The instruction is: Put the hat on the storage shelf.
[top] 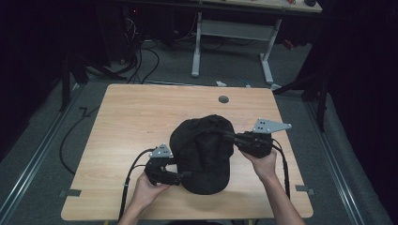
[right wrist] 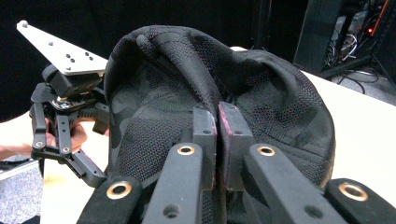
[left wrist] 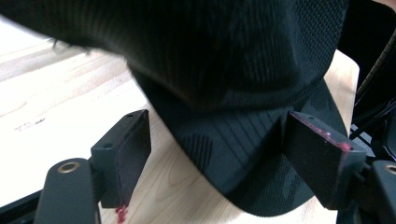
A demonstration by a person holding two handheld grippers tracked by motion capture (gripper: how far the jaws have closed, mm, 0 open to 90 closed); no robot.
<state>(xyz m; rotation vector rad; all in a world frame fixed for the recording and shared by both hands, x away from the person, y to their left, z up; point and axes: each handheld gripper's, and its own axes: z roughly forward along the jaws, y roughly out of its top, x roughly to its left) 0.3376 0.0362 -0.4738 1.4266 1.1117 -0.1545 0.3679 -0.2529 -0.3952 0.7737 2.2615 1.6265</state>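
Forearms are entering the high view from below, the left claw (top: 180, 176) at the brim of a black cap (top: 204, 152) sitting on the bench (top: 131, 122). Left gripper view: jaws are standing wide open around the brim (left wrist: 243, 163). Right gripper view: the right claw (right wrist: 217, 122) is pinching crown fabric tightly.

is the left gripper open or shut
Open: in its own view the left gripper has its jaws wide apart, the cap's brim between them, unpinched.
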